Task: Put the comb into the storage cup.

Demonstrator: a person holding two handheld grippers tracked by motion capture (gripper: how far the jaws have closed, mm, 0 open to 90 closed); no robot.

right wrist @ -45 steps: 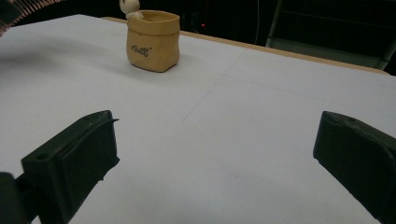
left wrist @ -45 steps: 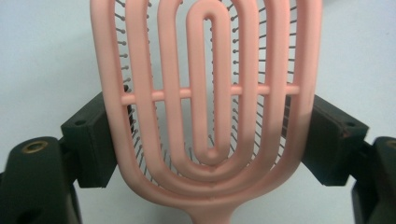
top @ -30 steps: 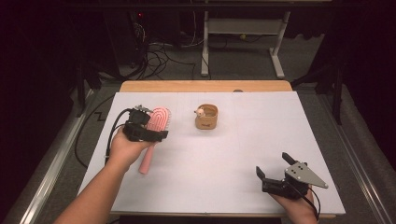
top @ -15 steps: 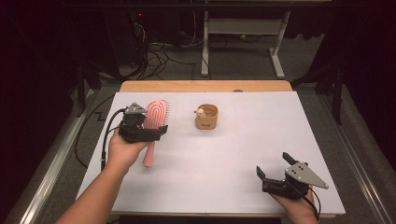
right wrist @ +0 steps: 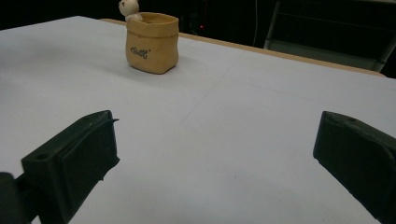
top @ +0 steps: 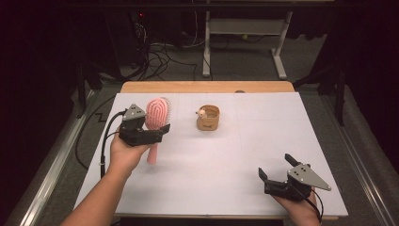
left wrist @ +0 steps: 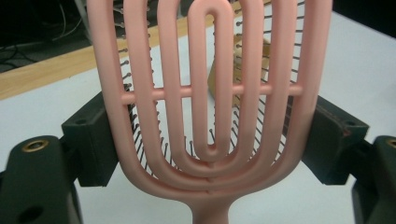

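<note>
A pink hairbrush (top: 157, 114) stands upright above the left side of the table, handle down. My left gripper (top: 158, 128) is shut on the sides of its head; in the left gripper view both pads (left wrist: 95, 135) press on the brush (left wrist: 210, 93) frame. A small tan pot (top: 208, 119) with a white bear figure on its rim sits mid-table, to the right of the brush. My right gripper (top: 275, 165) rests low at the front right, open, with bare table between its jaws (right wrist: 210, 154); the pot (right wrist: 152, 43) lies well ahead of it.
The white sheet (top: 263, 136) covers the table, with a strip of bare wood (top: 207, 87) along the far edge. Beyond it, cables (top: 160, 52) lie on the dark floor beside a white metal frame (top: 244, 33). A black cable (top: 106, 136) trails from the left gripper.
The left hand has raised the brush a little and set it more upright. The right gripper has kept still.
</note>
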